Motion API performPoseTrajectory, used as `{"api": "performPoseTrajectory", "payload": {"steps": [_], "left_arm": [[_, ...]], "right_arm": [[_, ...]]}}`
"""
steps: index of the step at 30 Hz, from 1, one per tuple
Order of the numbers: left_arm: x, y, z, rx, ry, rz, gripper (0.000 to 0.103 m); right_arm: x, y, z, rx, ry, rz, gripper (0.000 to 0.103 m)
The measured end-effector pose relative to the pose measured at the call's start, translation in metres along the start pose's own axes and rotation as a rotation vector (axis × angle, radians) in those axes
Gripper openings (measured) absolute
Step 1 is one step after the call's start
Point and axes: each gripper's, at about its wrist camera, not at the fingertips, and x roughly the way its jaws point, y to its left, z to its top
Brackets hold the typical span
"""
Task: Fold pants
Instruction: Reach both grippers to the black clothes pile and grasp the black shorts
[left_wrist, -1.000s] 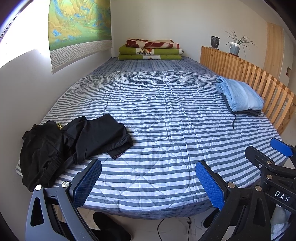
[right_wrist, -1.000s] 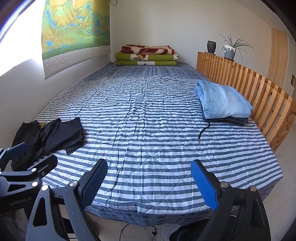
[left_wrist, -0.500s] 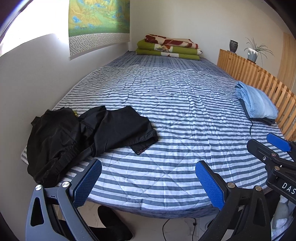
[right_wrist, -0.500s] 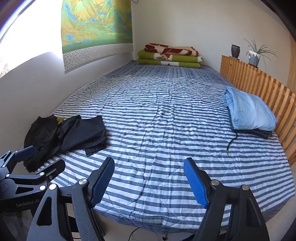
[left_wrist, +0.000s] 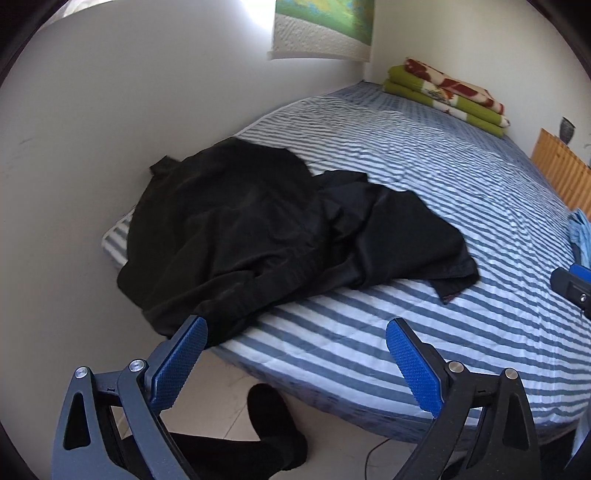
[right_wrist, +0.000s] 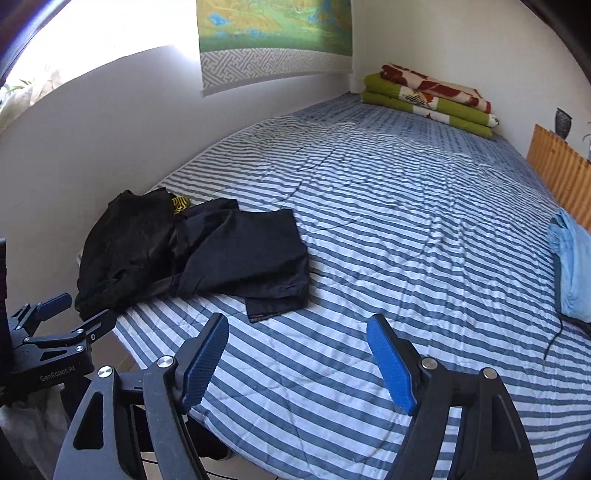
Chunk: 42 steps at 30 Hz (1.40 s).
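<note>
Your left claw (left_wrist: 295, 354) is hanging wide open w/ nothing in it, just in front of the bed's near edge. Its left blue pad (left_wrist: 179, 363) is sitting right by the low hanging bit of the black pants (left_wrist: 280, 225); can't tell if it's touching. The pants are lying in a messy heap on the bed's near left corner, up against the white wall (left_wrist: 110, 110), w/ one part drooping over the edge of the striped blanket (left_wrist: 461, 177). A dark shoe (left_wrist: 275, 424) is showing on the floor under the claw. Your right claw (right_wrist: 297, 360) is also spread wide & holding nothing, hanging over the blanket's near edge, a bit to the right of the pants and apart from them. In the right cam the left claw is showing at the far left, beside the heap. A blue folded cloth (right_wrist: 572, 273) is lying at the right side by the wood rail (right_wrist: 557, 166). Green & red blankets (right_wrist: 432, 98) are sitting stacked at the far end.
</note>
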Motion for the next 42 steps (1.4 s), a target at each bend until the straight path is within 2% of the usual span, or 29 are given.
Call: {"api": "performPoseTrajectory", "payload": {"steps": [5,8,11,17,20,21,22,23,24,25,26,28,30,35,37,42], "left_arm": [[0.024,0.058,-0.004,-0.106,0.049,0.067,0.098],[0.037,0.081,-0.008,-0.152,0.082,0.087,0.098],[0.045,0.098,-0.011,-0.197,0.100,0.102,0.098],[0.073,0.114,-0.012,-0.254,0.151,0.067,0.098],[0.088,0.118,-0.010,-0.285,0.178,0.017,0.096],[0.091,0.120,-0.009,-0.294,0.183,-0.006,0.093],[0.096,0.121,-0.008,-0.303,0.189,-0.028,0.078],[0.100,0.121,-0.008,-0.312,0.203,-0.054,0.051],[0.102,0.121,-0.007,-0.321,0.215,-0.095,0.039],[0.103,0.120,-0.006,-0.325,0.213,-0.123,0.027],[0.101,0.117,-0.004,-0.316,0.203,-0.125,0.020],[0.090,0.109,0.000,-0.280,0.171,-0.127,0.013],[0.077,0.098,0.006,-0.245,0.143,-0.154,0.011],[0.038,0.060,0.027,-0.157,0.062,-0.226,0.010],[0.017,0.033,0.035,-0.108,0.042,-0.275,0.010],[-0.020,-0.059,0.037,0.030,0.029,-0.461,0.010]], "right_arm": [[0.042,0.040,0.031,-0.068,0.030,0.088,0.074],[0.074,0.067,0.049,-0.100,0.061,0.124,0.074],[0.106,0.097,0.064,-0.127,0.117,0.203,0.074],[0.163,0.154,0.078,-0.176,0.220,0.286,0.074],[0.189,0.176,0.079,-0.172,0.295,0.330,0.074],[0.195,0.181,0.079,-0.172,0.311,0.340,0.065],[0.200,0.184,0.078,-0.174,0.324,0.349,0.055],[0.203,0.187,0.078,-0.176,0.341,0.351,0.033],[0.205,0.189,0.078,-0.170,0.356,0.357,0.021],[0.202,0.189,0.079,-0.166,0.353,0.350,0.017],[0.198,0.188,0.081,-0.168,0.338,0.342,0.009],[0.190,0.182,0.084,-0.157,0.321,0.348,0.005],[0.178,0.170,0.086,-0.128,0.309,0.359,0.004],[0.128,0.139,0.100,-0.109,0.196,0.305,0.003],[0.102,0.120,0.109,-0.103,0.145,0.287,0.003],[0.042,0.052,0.116,-0.088,0.034,0.148,0.003]]}}
